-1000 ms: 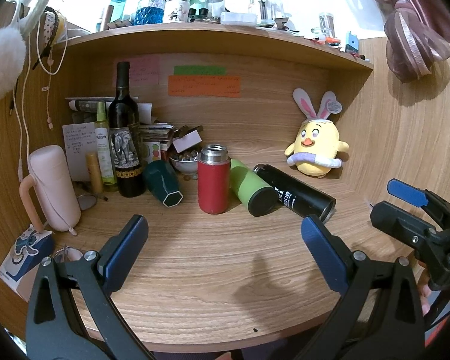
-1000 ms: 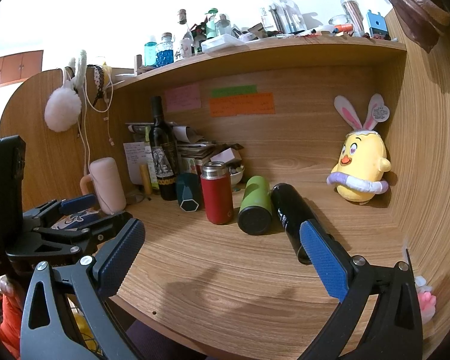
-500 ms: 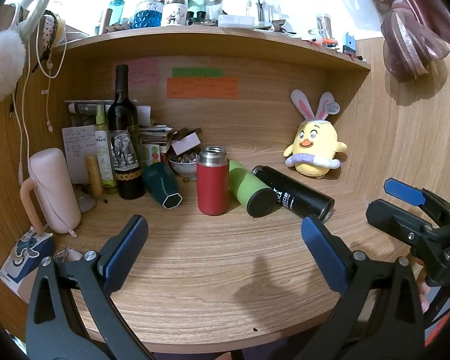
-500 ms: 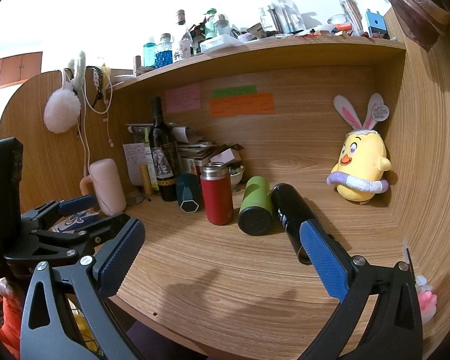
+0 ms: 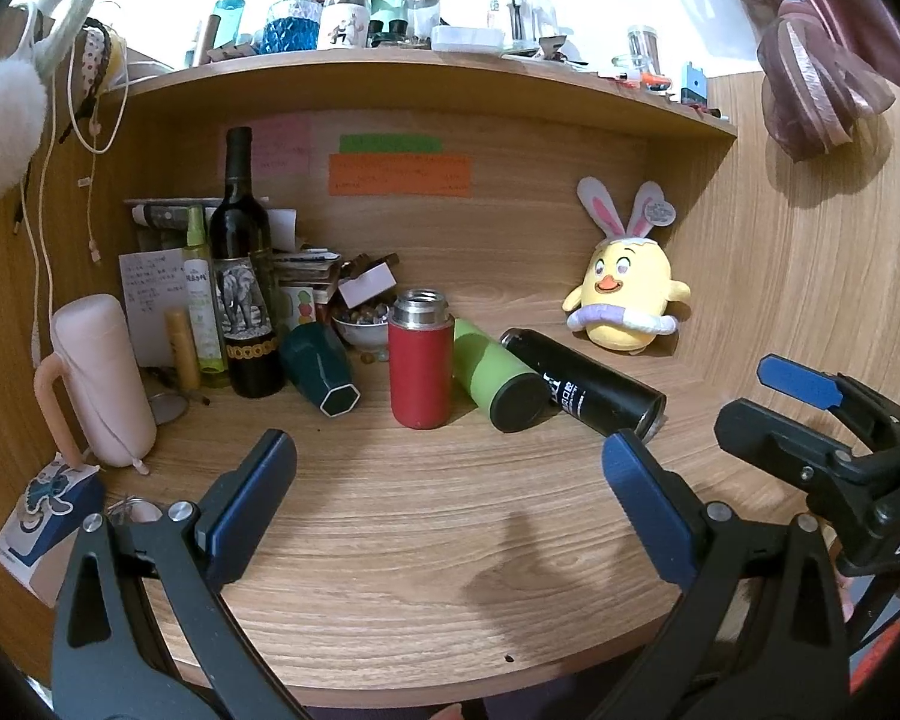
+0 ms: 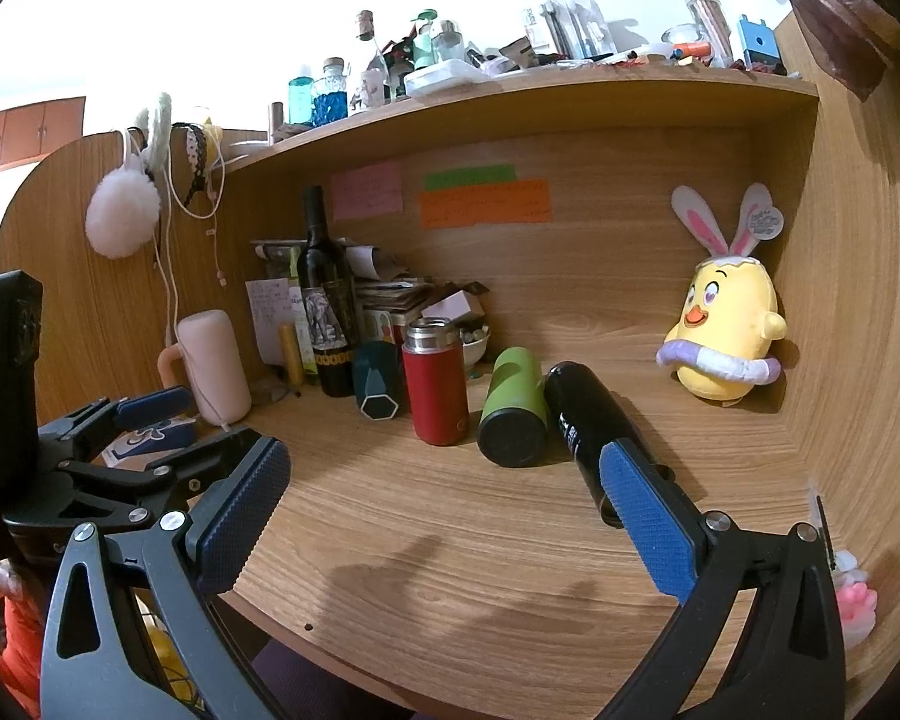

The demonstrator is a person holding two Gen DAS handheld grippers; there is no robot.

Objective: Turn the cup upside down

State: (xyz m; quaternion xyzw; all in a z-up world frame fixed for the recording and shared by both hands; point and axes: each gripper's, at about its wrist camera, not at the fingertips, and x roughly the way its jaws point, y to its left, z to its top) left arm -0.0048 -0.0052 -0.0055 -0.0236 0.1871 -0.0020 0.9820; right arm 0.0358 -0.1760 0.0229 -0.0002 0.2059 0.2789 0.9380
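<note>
So basically nothing's happened on the flip yet, as far as I can tell. The red cup (image 5: 420, 375) is standing upright near the back of the wooden surface (image 5: 438, 540), steel rim and open mouth pointing up, nobody touching it. A green bottle (image 5: 495, 375) is lying on its side just beside it, with a black bottle (image 5: 582, 381) lying next to that, and a dark teal cup (image 5: 324, 372) is tipped over on the other side.

Both tools are hanging back at the front edge. The left gripper (image 5: 450, 492) is sitting with its fingers spread wide, nothing between them. The right gripper (image 6: 444, 504) is the same deal: wide apart, empty, well apart from the cup.

My guess is everything's still to do: reaching in, grabbing the red body, turning it over, and setting it down on its mouth.
</note>
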